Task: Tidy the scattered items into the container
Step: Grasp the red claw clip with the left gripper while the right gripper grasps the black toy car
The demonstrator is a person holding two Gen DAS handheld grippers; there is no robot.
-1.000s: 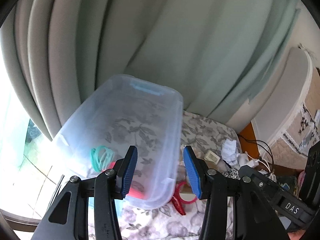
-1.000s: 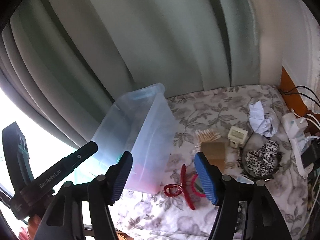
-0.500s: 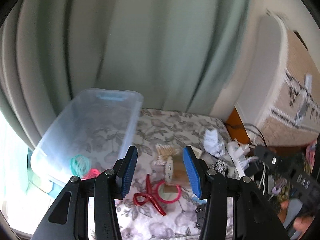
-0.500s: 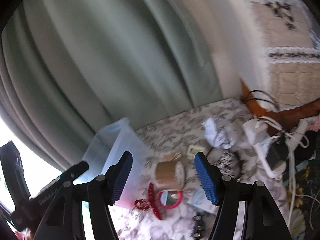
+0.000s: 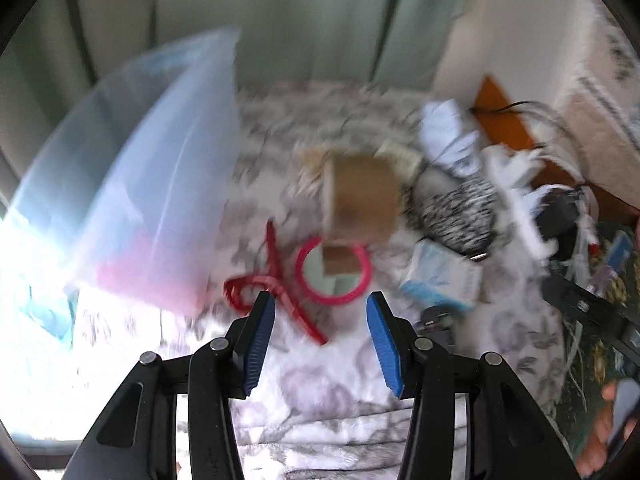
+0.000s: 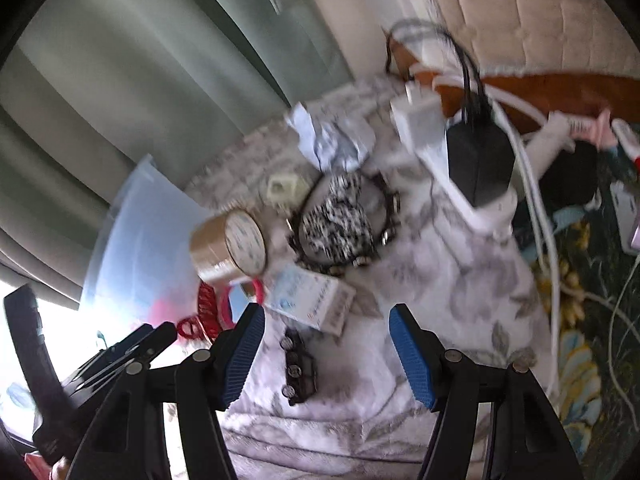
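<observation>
A clear plastic bin stands at the left of the floral cloth; it also shows in the right wrist view. Scattered beside it lie a brown tape roll, a pink ring mirror, a red hair claw, a small white-blue box and a zebra-print scrunchie. My left gripper is open and empty, just before the mirror and claw. My right gripper is open and empty, above a small black toy car and near the white-blue box.
A crumpled paper, a small cream square item, a power strip with chargers and cables lie at the right. Green curtains hang behind. A bed edge is at the far right. Both views are motion-blurred.
Both grippers have swung right and downward, away from the bin and toward the scattered items. The items now appear closer and larger. Both stay open.
</observation>
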